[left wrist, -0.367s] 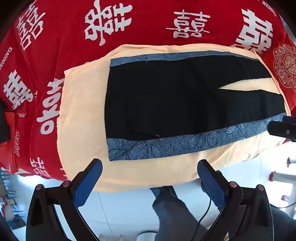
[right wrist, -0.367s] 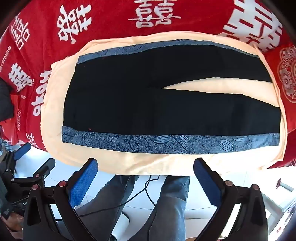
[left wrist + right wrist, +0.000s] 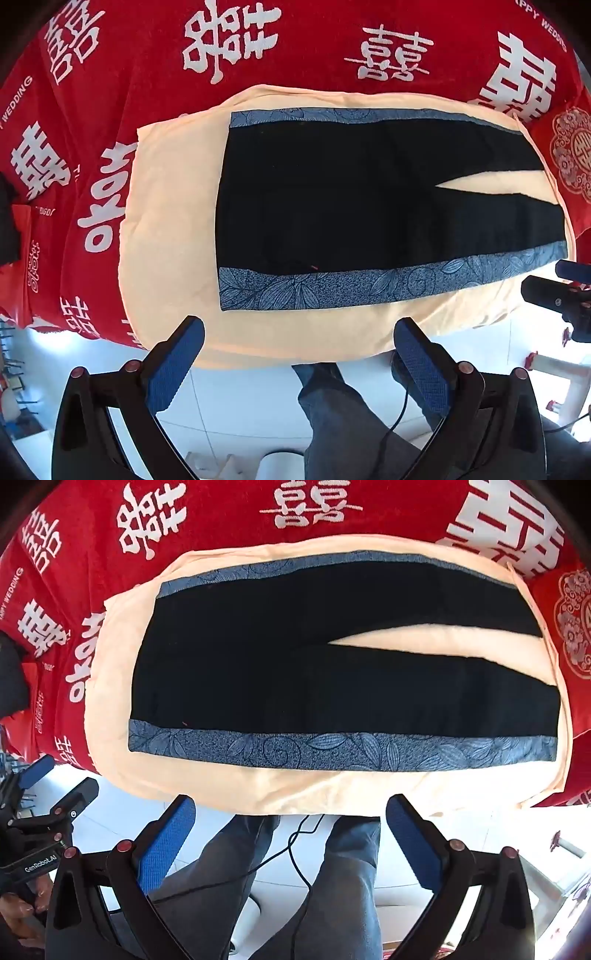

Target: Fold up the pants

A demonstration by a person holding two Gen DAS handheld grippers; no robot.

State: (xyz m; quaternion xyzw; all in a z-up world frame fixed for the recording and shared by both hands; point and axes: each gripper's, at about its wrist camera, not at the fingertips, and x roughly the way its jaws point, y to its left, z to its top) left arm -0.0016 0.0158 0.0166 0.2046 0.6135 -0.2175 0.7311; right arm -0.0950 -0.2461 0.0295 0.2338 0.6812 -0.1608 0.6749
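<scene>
Black pants (image 3: 351, 199) with blue leaf-patterned side stripes lie flat on a peach cloth (image 3: 170, 229), waist to the left, legs pointing right with a narrow gap between them. They also show in the right wrist view (image 3: 295, 679). My left gripper (image 3: 299, 332) is open and empty, hovering above the near edge of the peach cloth by the waist end. My right gripper (image 3: 291, 808) is open and empty, above the near edge by the middle of the near leg. Neither touches the pants.
A red cloth with white characters (image 3: 147, 55) covers the table under the peach cloth (image 3: 332, 790). The person's legs in jeans (image 3: 347, 878) and a cable stand below the table edge. The other gripper shows at the right edge (image 3: 561, 291) and left edge (image 3: 44, 819).
Both grippers have shifted slightly closer toward the table; the pants appear a little larger. Nothing was taken hold of.
</scene>
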